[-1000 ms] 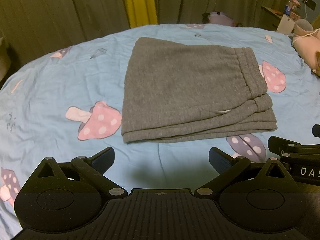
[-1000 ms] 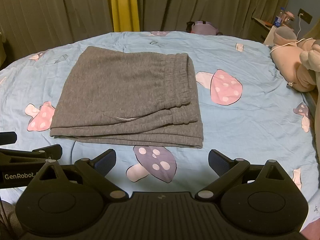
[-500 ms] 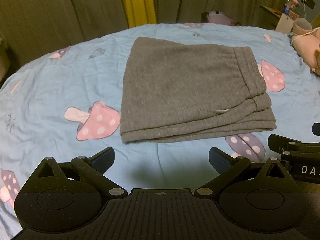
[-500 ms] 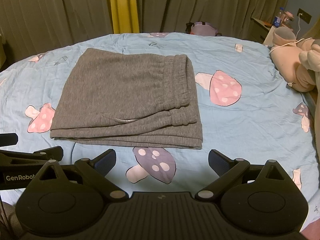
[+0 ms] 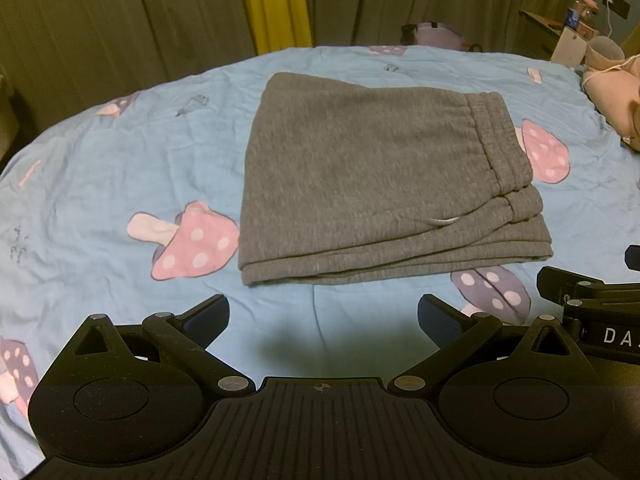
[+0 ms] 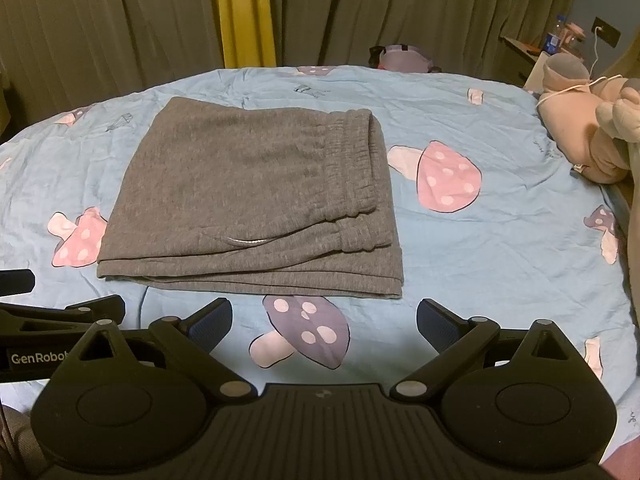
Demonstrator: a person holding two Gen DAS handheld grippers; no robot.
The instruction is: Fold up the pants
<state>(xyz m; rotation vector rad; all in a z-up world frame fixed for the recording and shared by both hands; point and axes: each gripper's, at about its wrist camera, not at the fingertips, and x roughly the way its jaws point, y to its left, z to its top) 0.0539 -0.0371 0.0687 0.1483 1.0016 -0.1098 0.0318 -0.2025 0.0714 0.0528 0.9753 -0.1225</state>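
The grey pants (image 5: 376, 184) lie folded into a neat stack on the blue mushroom-print bedspread (image 5: 100, 184), waistband to the right. They also show in the right wrist view (image 6: 256, 200). My left gripper (image 5: 323, 320) is open and empty, held back from the near edge of the pants. My right gripper (image 6: 324, 320) is open and empty, also short of the near edge. Each gripper's body shows at the side of the other's view.
A pink plush toy (image 6: 588, 136) lies at the right edge of the bed. Curtains (image 6: 120, 20) hang behind the bed. A nightstand with bottles (image 6: 552, 44) stands at the back right. A purple bag (image 6: 404, 58) sits beyond the far edge.
Both grippers have shifted only slightly; the pants lie as before and both stay open.
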